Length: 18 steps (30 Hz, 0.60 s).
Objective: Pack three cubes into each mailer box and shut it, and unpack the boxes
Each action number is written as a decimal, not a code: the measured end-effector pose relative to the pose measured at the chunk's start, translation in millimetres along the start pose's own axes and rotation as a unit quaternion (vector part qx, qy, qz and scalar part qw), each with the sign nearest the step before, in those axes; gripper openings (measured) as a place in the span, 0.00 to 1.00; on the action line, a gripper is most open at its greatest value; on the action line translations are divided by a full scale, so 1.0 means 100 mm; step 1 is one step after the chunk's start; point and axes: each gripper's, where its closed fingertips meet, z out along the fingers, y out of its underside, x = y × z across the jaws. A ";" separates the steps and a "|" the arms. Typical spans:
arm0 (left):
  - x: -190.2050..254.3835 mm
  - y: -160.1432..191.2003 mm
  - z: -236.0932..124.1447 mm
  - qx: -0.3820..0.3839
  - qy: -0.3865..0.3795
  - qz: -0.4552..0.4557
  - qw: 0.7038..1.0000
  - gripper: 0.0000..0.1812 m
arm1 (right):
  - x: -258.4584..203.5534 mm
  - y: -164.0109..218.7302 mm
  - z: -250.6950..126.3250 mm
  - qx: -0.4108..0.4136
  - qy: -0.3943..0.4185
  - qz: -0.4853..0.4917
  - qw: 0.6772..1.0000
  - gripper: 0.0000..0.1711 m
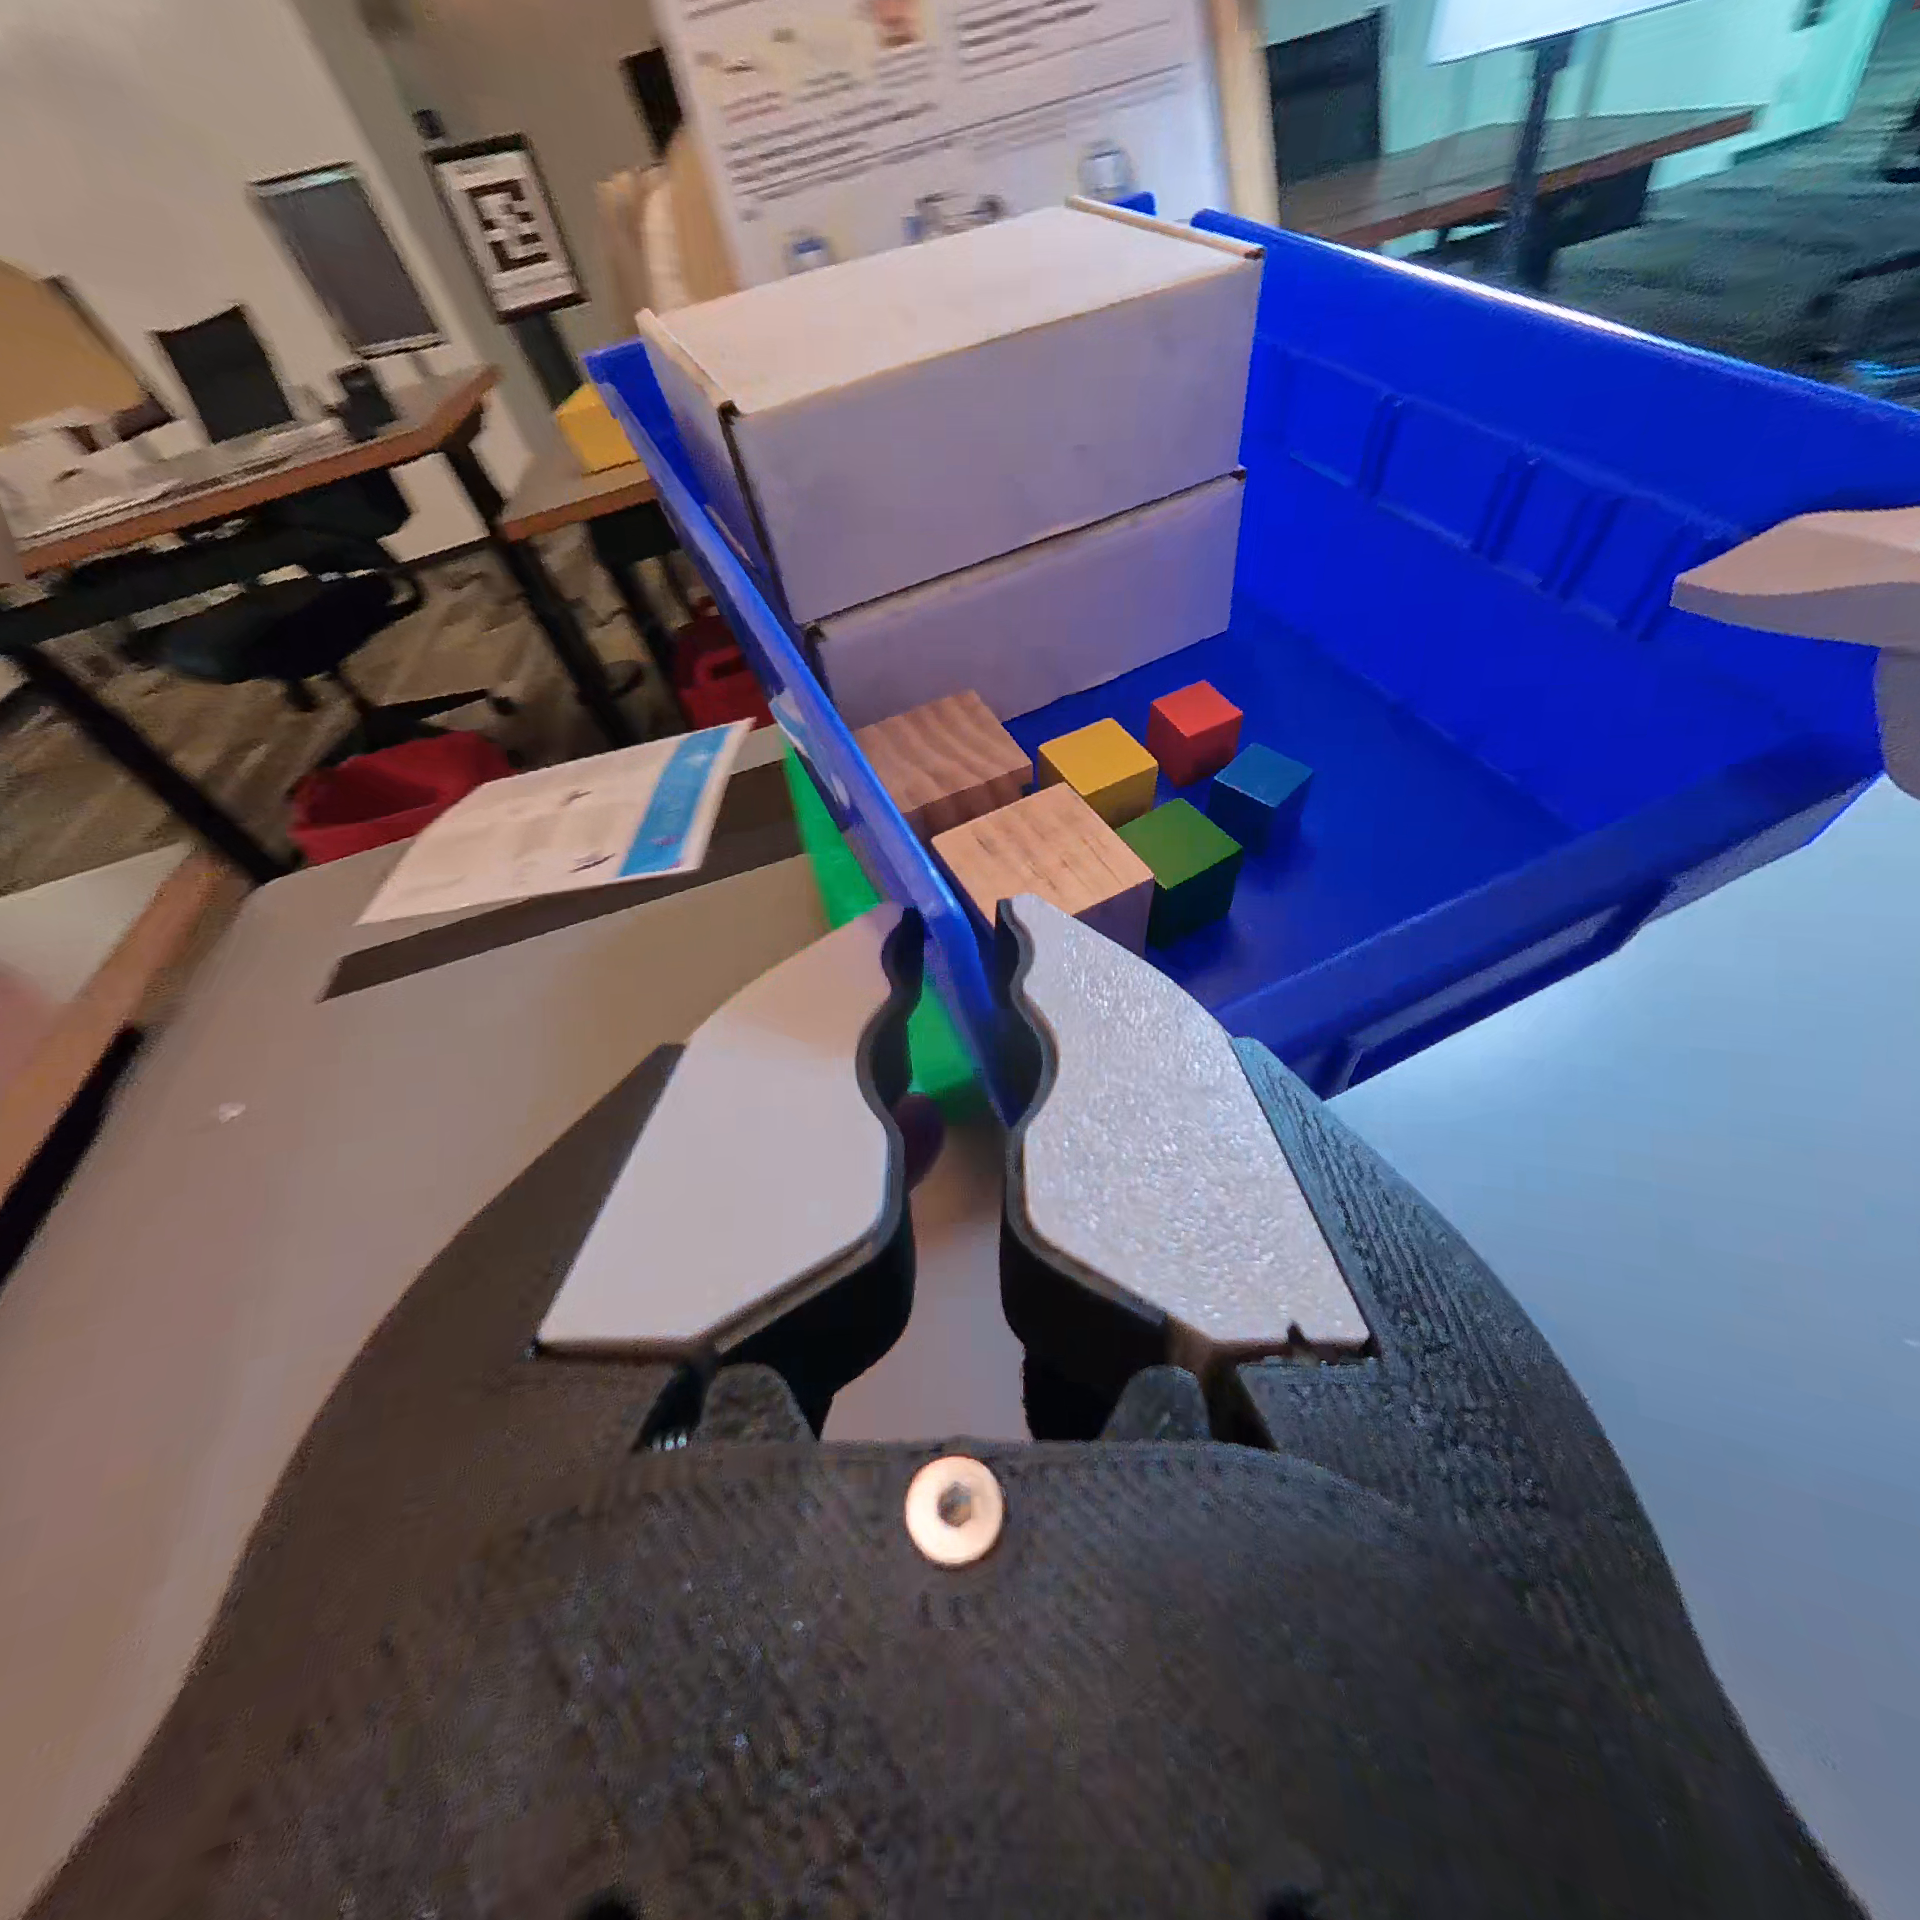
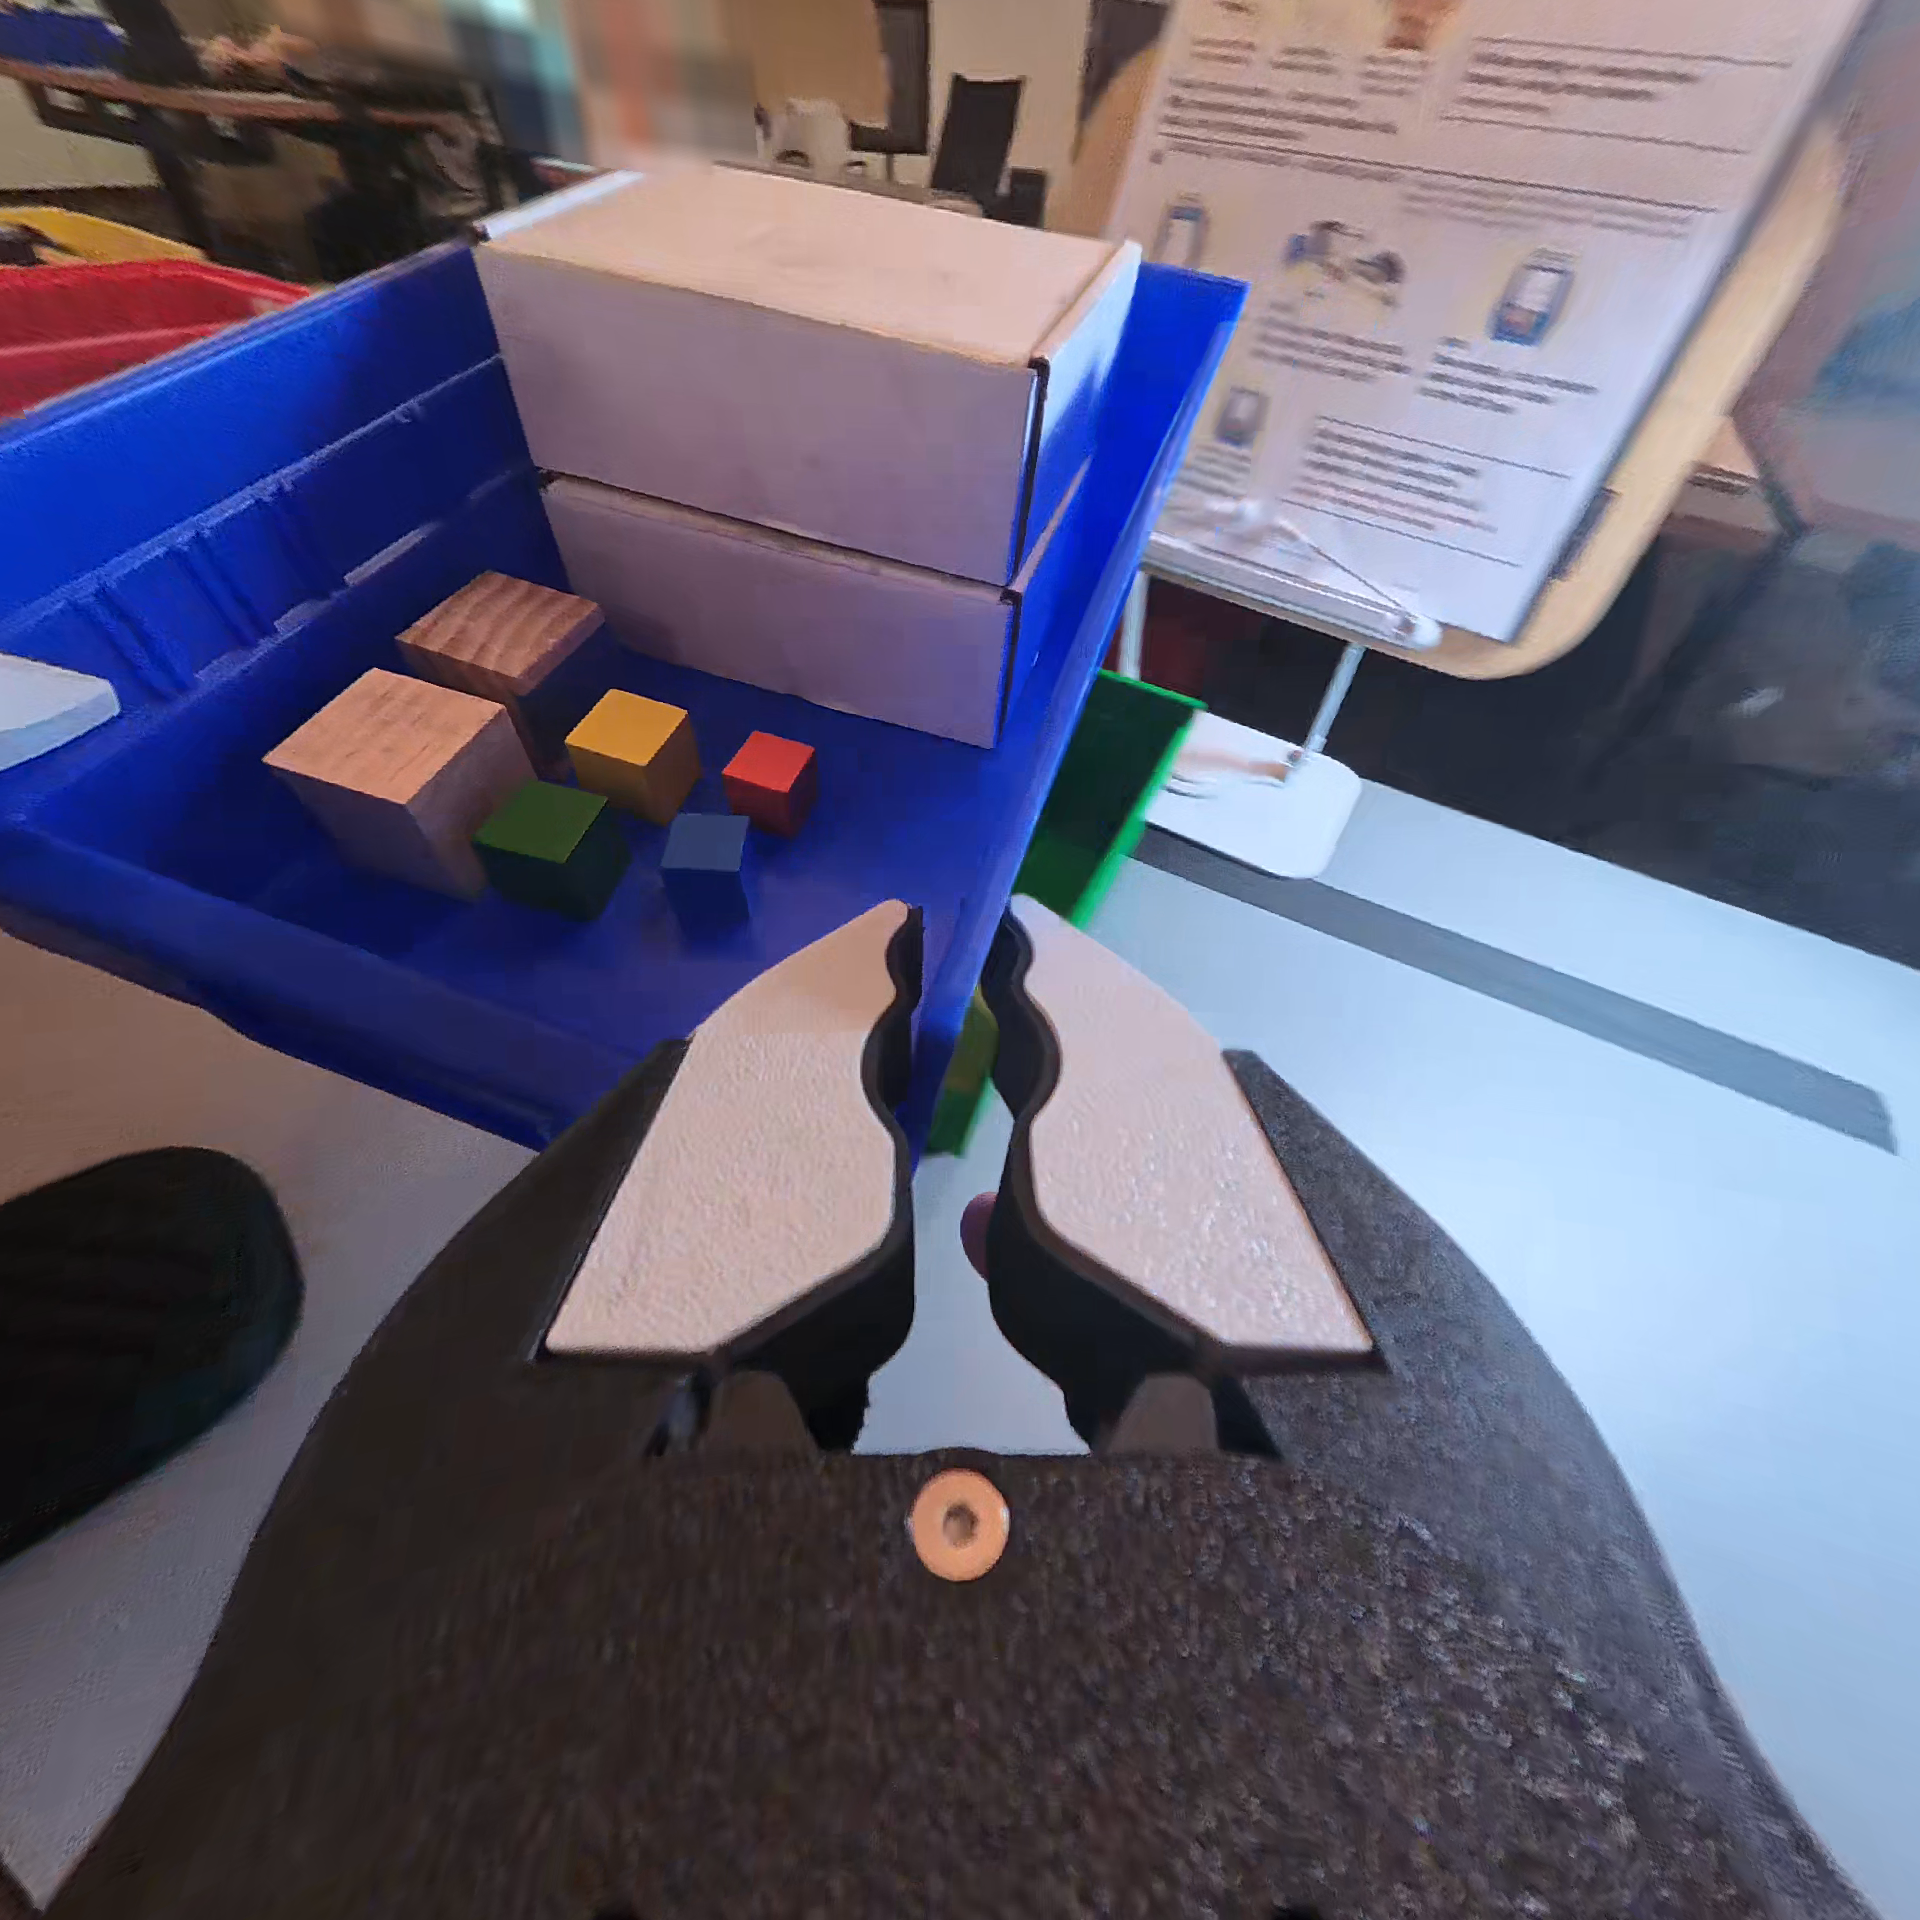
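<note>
A blue bin stands on the grey table. At its far end two shut white mailer boxes are stacked, upper on lower. On its floor lie two wooden cubes and small yellow, red, blue and green cubes. My left gripper is shut on the bin's left wall. My right gripper is shut on the bin's right wall. The right wrist view shows the same boxes and cubes.
A green bin sits against the blue bin's outer wall. A paper sheet lies on the table's far left. A poster on a stand rises behind. A red bin and a dark object are on the left. The tips of one gripper are about 20 cm away from the tips of the other.
</note>
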 end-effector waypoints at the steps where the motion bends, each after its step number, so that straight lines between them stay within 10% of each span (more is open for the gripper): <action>1: -0.19 0.04 -0.07 -0.001 -0.019 -0.007 1.000 0.07 | -0.18 -0.05 0.10 0.001 -0.017 -0.006 1.000 0.06; 18: -1.77 1.39 -0.37 -0.067 -0.126 -0.095 0.985 0.04 | -1.96 0.57 1.24 -0.008 -0.180 -0.014 0.984 0.11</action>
